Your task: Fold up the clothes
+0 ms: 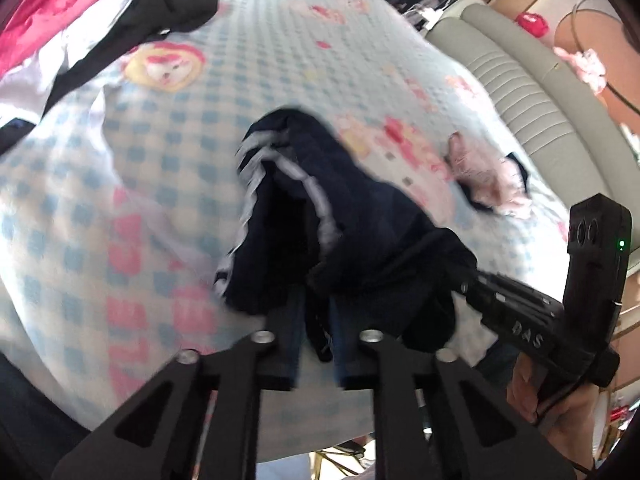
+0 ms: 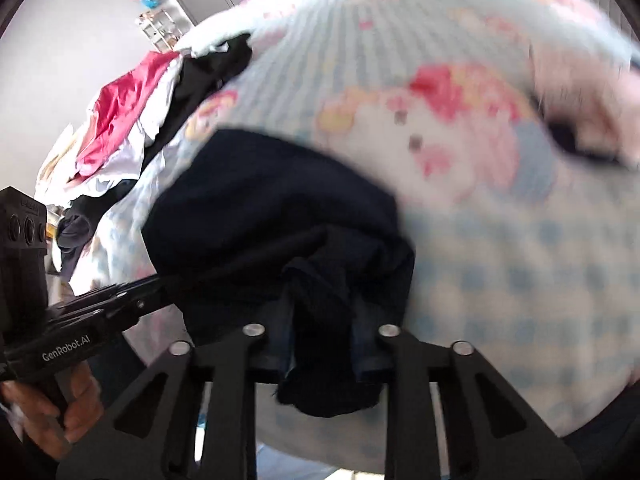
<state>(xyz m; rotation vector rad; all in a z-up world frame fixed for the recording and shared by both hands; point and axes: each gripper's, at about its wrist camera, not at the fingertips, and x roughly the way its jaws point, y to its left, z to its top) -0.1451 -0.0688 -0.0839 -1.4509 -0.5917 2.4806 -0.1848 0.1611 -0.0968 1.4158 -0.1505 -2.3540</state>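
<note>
**Both grippers pinching one dark navy garment over the bed**

Left wrist view: left gripper (image 1: pixel 316 312) has its two fingers drawn close, with a fold of the navy garment (image 1: pixel 320 208) caught between them. A strip of the cloth hangs down through the narrow gap. The garment bunches up ahead of the fingers, crumpled, white stripes (image 1: pixel 256 168) running along one edge. It sits over the checked bedspread (image 1: pixel 168 152), blue and white squares with pink cartoon prints. Whether the far end rests on the bedspread or is lifted off it cannot be told; the frame is blurred.

Right gripper (image 1: pixel 472 280) enters from the right side of this view, its tips buried in the same garment's near right edge. The hand (image 1: pixel 560 400) holding it shows below.

Right wrist view: right gripper (image 2: pixel 322 336) likewise nearly closed on a wad of the navy garment (image 2: pixel 260 208), cloth hanging between the fingers. Left gripper (image 2: pixel 160 280) reaches in from the left, touching the garment's left edge.

Elsewhere on the bed: clothes pile (image 1: pixel 60 20), red, white and black, at the far left corner, well apart from the garment. A small pink-and-dark item (image 1: pixel 488 180) lies to the right, near the grey headboard (image 1: pixel 520 80).
</note>
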